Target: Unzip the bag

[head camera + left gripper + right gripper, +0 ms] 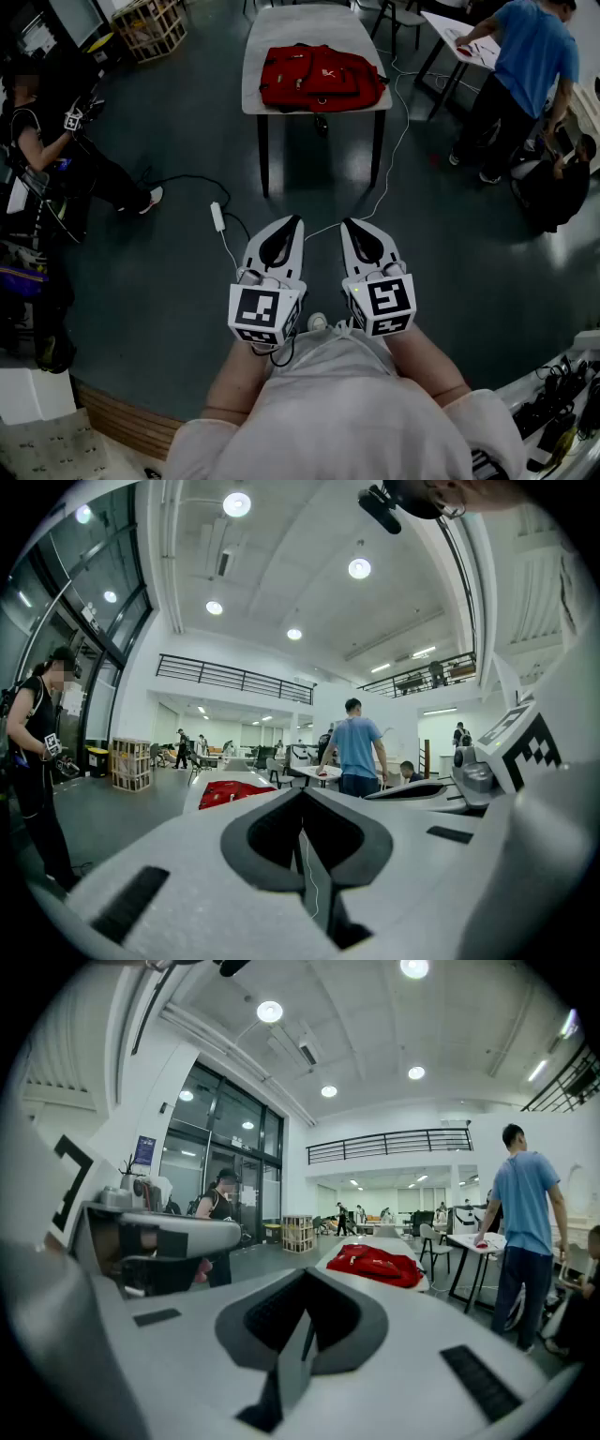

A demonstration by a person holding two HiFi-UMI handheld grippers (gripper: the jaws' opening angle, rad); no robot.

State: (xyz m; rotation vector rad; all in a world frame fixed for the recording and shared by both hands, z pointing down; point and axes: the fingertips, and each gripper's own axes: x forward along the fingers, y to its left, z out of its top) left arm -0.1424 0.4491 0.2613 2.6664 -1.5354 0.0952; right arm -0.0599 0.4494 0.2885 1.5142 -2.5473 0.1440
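Note:
A red bag (pixel 321 77) lies flat on a light grey table (pixel 272 33) well ahead of me; it also shows small in the left gripper view (pixel 232 792) and in the right gripper view (pixel 380 1265). My left gripper (pixel 292 219) and right gripper (pixel 349 223) are held side by side close to my body, far short of the table. Both have their jaws together with nothing between them.
A white cable and a power strip (pixel 217 217) lie on the dark floor between me and the table. A person in a blue shirt (pixel 525 66) stands at the right by another table. Another person in black (pixel 66 141) is at the left. A wooden crate (pixel 150 26) stands far left.

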